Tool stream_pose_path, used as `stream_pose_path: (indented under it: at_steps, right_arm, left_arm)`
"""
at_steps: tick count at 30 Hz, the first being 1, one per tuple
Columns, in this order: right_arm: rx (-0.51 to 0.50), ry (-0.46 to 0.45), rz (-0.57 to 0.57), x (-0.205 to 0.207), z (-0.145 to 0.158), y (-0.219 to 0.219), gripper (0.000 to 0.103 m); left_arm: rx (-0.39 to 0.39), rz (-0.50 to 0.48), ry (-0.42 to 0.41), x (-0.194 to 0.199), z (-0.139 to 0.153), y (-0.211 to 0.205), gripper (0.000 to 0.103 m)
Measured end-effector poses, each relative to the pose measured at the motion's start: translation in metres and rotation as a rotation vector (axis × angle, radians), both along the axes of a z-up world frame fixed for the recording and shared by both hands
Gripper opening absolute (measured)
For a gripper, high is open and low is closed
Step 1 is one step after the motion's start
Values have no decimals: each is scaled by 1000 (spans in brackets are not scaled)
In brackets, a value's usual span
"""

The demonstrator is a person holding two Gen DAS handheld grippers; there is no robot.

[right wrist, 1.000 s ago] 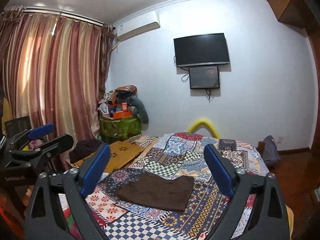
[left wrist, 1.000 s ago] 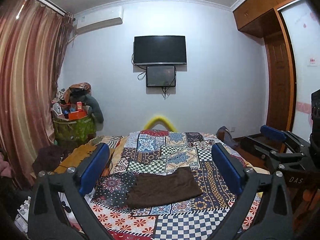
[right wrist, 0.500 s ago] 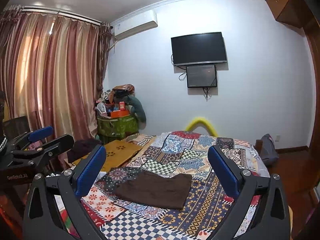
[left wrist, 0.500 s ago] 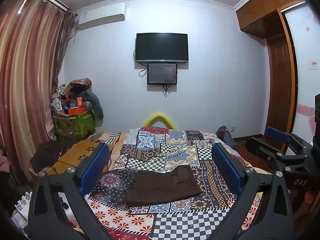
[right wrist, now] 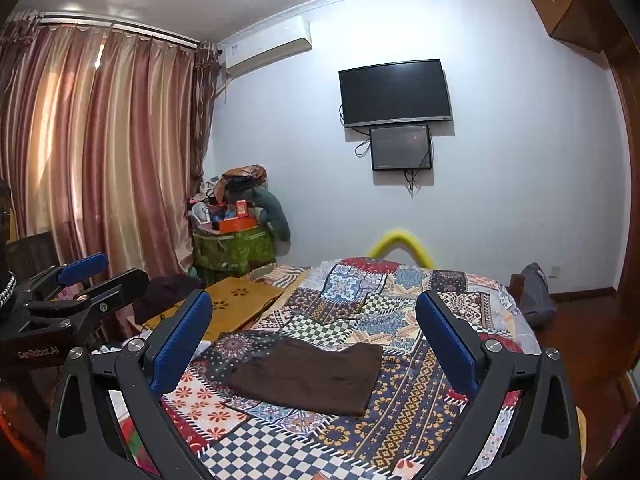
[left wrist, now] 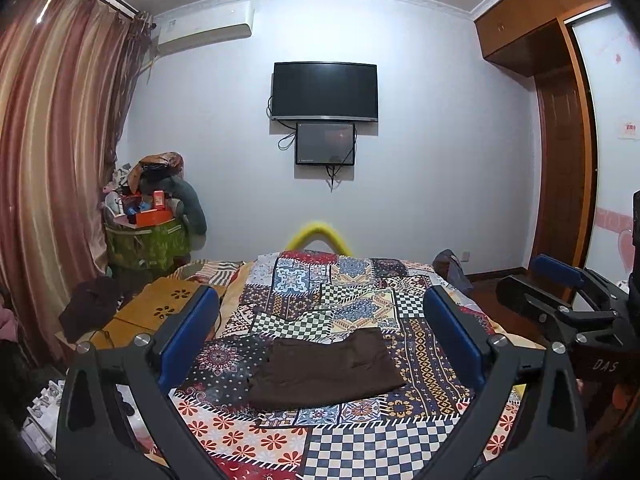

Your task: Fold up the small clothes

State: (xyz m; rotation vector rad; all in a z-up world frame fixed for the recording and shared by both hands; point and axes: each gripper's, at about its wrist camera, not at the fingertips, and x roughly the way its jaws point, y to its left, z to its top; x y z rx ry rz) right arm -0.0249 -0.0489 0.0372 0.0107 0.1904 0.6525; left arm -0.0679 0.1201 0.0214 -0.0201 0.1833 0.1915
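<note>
On the left, my left claw (left wrist: pixel 320 340) is wide open and holds nothing. The brown cloth (left wrist: pixel 326 372) lies flat on the bed (left wrist: pixel 360 444), low in the middle of the frame, just past both claws. Its long side runs left to right. My right claw (right wrist: pixel 314 342) is wide open too. I think both are about as near, so each can take one end. I read "GenRobot.AI" on the left claw and "DAS" on the right.

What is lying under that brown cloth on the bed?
The brown cloth lies flat on a patchwork bedspread, whose patterned squares show all round it. Whatever is directly beneath the cloth is covered. Both grippers are open and clear of it.
</note>
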Motion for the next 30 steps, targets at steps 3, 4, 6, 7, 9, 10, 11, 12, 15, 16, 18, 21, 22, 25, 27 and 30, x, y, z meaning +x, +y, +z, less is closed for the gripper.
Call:
stream_pose_path:
  at_steps: [3, 4, 6, 7, 9, 10, 11, 12, 15, 16, 18, 21, 22, 25, 27, 30]
  right_arm:
    - [0, 0, 0, 0, -1, 0, 101]
    - [0, 1, 1, 1, -1, 0, 101]
    - [1, 3, 0, 1, 0, -1, 101]
    - [1, 4, 0, 1, 0, 0, 101]
    - [2, 6, -1, 1, 0, -1, 101]
    - [2, 7, -1, 1, 0, -1, 101]
    - [2, 7, -2, 1, 0, -1, 101]
    - [2, 8, -2, 1, 1, -2, 101]
    - [3, 8, -3, 2, 0, -2, 101]
    - [3, 9, -3, 2, 0, -2, 101]
    - [4, 9, -4, 2, -1, -2, 101]
    - [7, 15, -5, 4, 0, -1, 101]
    - [8, 16, -5, 4, -1, -1, 101]
    - [8, 17, -6, 4, -1, -2, 101]
    - [7, 18, -7, 5, -1, -1, 101]
    - [7, 20, -9, 6, -1, -1, 101]
  left_arm:
    - [2, 0, 2, 1, 0, -1, 103]
    - [3, -1, 3, 2, -1, 0, 103]
    - [4, -2, 6, 3, -2, 0, 103]
    - [4, -4, 7, 3, -2, 0, 103]
    - [2, -7, 10, 4, -3, 0, 103]
    - [1, -8, 11, 5, -3, 0, 103]
    - [0, -8, 11, 5, -4, 0, 103]
    - [-1, -9, 12, 6, -4, 0, 103]
    - [-9, -18, 15, 8, -3, -1, 103]
    - [-11, -22, 14, 8, -3, -1, 103]
    - [-10, -27, 16, 8, -2, -2, 103]
    - [-3, -41, 24, 8, -2, -4, 103]
    - [0, -41, 25, 8, -2, -4, 103]
    - [12, -38, 24, 8, -3, -7, 103]
    - [11, -42, 26, 8, -3, -8, 103]
    - [10, -48, 26, 8, -4, -8, 103]
